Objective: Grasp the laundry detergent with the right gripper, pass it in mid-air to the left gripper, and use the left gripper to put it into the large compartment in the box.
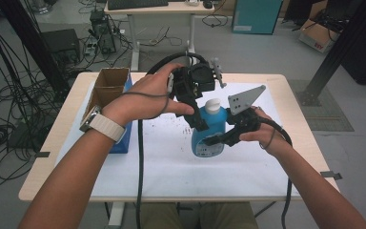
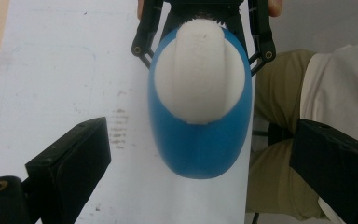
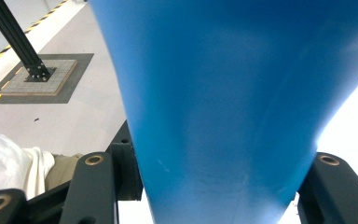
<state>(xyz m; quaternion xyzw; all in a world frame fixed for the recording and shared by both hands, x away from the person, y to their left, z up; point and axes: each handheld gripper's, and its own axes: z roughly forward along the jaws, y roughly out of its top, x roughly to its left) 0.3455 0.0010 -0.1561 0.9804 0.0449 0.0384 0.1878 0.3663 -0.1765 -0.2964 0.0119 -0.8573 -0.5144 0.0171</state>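
Near the front edge of a white-covered wooden table [image 1: 276, 183], a person's right hand [image 1: 266, 135] steers the right gripper [image 1: 219, 139], its black jaws clamped on the body of a blue plastic bottle with a white cap [image 1: 209, 131]. The bottle stands upright near the middle of the table, a little toward its right side. In the right gripper view, the blue wall of the bottle sits tight between the two jaws. Just above and behind, the left hand [image 1: 150, 98] holds the left gripper [image 1: 198, 121] pointing down over the white cap [image 2: 198, 77]; in the left gripper view its jaws stand wide on either side of the bottle, touching nothing. Farther off, an open brown cardboard box [image 1: 107, 88] rests at the table's far left corner.
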